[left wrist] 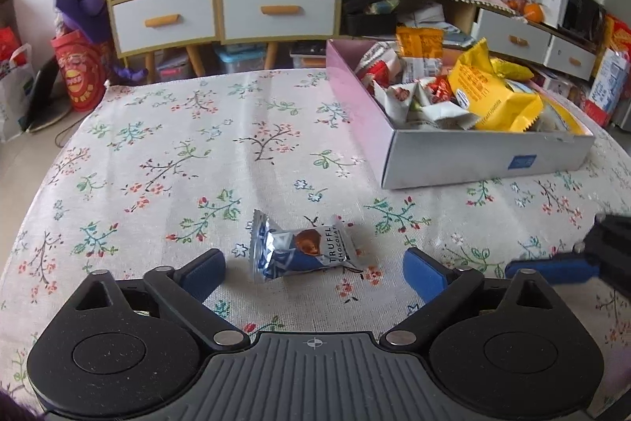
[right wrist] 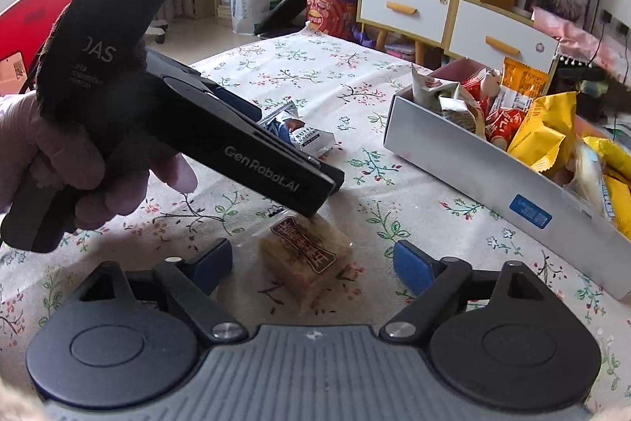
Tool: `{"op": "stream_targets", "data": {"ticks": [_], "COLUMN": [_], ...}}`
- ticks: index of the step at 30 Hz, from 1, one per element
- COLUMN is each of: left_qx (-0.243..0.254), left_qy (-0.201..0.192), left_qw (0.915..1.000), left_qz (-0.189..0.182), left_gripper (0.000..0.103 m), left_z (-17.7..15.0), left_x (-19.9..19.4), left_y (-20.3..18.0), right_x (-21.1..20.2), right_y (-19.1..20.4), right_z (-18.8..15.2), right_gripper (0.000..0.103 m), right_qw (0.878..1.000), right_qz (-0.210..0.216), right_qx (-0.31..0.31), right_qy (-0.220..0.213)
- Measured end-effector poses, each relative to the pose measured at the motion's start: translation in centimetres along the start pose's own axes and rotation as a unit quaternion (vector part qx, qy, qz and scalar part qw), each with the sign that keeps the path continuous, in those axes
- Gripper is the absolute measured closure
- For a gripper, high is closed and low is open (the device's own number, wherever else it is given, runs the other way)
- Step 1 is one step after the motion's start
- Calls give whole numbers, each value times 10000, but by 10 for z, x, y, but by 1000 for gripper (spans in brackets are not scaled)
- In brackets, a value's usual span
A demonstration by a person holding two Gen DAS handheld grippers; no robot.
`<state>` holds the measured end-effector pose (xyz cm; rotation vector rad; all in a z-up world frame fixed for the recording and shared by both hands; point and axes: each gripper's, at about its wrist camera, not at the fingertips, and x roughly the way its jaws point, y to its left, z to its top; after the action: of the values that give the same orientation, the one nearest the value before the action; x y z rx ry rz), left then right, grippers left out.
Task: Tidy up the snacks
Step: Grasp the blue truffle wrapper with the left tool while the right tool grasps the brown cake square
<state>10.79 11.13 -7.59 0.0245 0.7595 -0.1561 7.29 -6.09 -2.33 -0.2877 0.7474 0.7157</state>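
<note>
1. The left gripper (left wrist: 313, 269) is hovering low over the floral cotton tablecloth (left wrist: 165, 152) with its blue-padded jaws spread wide, gripping nothing; the silver-and-blue foil-wrapped truffle chocolate (left wrist: 301, 249) is lying on the cloth just ahead of and between them.
2. The right gripper (right wrist: 311, 265) is likewise gaping and empty, with the clear-wrapped tan pastry block bearing a dark red label (right wrist: 305, 259) lying between its fingers.
3. The shallow grey-and-pink cardboard box (left wrist: 489, 154), already heaped with yellow, white and red packets, is sitting well apart, further back on the right.
4. The step in hand looks like picking up the loose snacks.
5. Next, each gripper probably needs to settle lower, close squarely on its wrapper, then carry it over the box wall.
</note>
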Motion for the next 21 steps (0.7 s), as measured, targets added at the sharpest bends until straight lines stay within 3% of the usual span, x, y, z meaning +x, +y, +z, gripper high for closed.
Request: {"op": "stream_targets", "data": {"ticks": [5,12,14,17,21], "left_qx": [-317,-416,-468,-490,-484], "left_qy": [-25,4,11,27,44], "left_qw": [9995,9987,9984,9983,9984], "left_qz": [91,293,305,316,295], "left_gripper": [22,60,65,67,68], "left_z": [3,6,6,6,6], "left_x": [-4,-7,-8,-9,-11], "left_y": [6,9,10,10,9], "right_x": [1,1,1,0,0], "right_y": [-2,-2,-3,-4,-4], "right_z": [2,8,10,12,12], "right_gripper": [28,58,60,71,71], "right_qw": [10000,10000,9999,9998,9998], "right_qz": [34,40,106,160,126], "right_qx": [46,57,59,66,34], "right_qy": [-23,44,97,120,160]}}
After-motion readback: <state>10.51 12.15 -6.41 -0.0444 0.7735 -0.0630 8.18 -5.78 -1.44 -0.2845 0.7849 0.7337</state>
